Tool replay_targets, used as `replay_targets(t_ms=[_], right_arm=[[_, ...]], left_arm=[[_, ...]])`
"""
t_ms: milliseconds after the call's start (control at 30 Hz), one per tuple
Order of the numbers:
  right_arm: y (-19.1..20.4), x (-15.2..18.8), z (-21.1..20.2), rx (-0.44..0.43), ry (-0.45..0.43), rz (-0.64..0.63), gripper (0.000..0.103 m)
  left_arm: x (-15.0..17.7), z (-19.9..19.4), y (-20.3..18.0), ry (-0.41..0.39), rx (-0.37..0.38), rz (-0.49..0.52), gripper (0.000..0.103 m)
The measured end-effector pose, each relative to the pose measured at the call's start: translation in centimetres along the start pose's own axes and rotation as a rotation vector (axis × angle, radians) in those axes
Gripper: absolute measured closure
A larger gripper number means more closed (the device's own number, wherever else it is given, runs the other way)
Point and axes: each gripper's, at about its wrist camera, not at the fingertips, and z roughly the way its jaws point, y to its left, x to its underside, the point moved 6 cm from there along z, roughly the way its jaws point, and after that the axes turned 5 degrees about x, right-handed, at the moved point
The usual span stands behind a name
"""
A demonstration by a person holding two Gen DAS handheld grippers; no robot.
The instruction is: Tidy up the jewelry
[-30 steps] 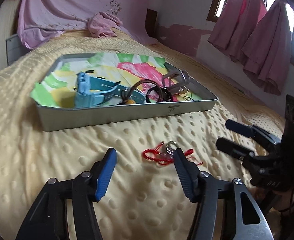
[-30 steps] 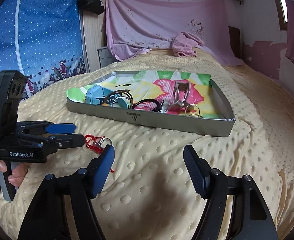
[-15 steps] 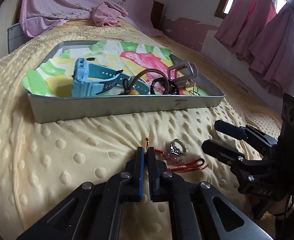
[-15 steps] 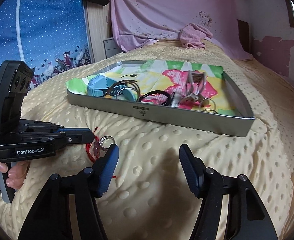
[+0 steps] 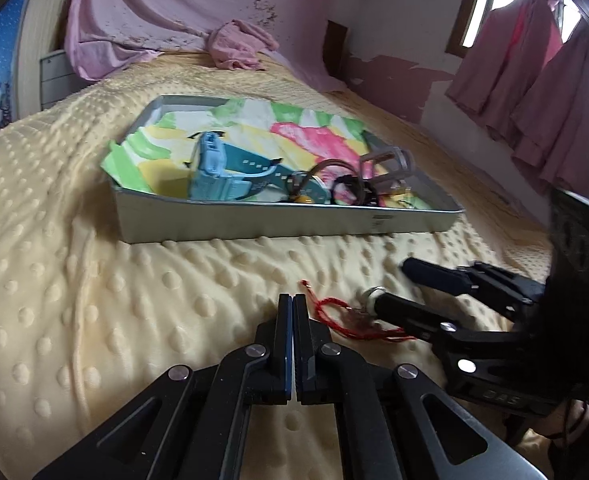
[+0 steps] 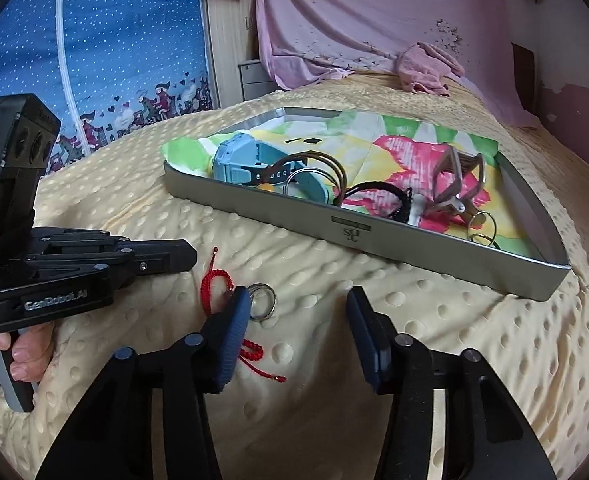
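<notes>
Thin braided red cord bracelet [image 6: 218,286], looped beside silver ring [image 6: 263,302]

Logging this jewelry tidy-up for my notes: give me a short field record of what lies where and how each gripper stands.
surface: yellow dotted blanket
tray: metal, on the blanket, lined with flowered paper
in tray: blue watch, bangles, black band, rings
outside tray: red cord and ring, on the blanket
left gripper: shut, nothing visibly between the jaws, beside the cord
right gripper: open, jaws have just been closing, ring between them, not pressed
</notes>
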Motion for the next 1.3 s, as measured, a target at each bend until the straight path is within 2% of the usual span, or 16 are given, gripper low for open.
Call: replay_targets(t_ms=[200,233,333,500,633,867,1100,1300], right_arm=[[0.4,0.0,0.0,-0.028,0.004,-0.012,0.062],[0.5,0.1,0.1,-0.031,0.007,-0.018,0.068],[1.0,0.1,0.3,-0.052,0.015,-0.032,0.076],[1.8,0.1,0.6,-0.076,0.033,-0.058,0.084],[2.2,0.3,0.8,-0.078,0.049,-0.067,0.095],[1.5,0.4,0.5,-0.059,0.035,-0.035,0.101],[-0.4,0.2,0.4,-0.007,0.02,0.032,0.102],[-1.3,0.0,0.4,-0.016,0.003,0.079,0.103]], left_arm=[[0.4,-0.6,0.4,-0.015,0.045,-0.052,0.102],[0.4,-0.5,0.6,-0.011,0.046,-0.058,0.102],[0.4,-0.3,0.8,-0.006,0.04,-0.067,0.102],[0.5,-0.3,0.4,-0.003,0.05,-0.05,0.102],[0.5,-0.1,0.0,0.005,0.075,-0.038,0.102],[0.7,0.6,-0.8,0.042,0.115,-0.025,0.1],[0.8,2.0,-0.8,0.106,0.103,-0.031,0.099],[0.4,3.0,-0.6,0.128,0.087,-0.057,0.099]])
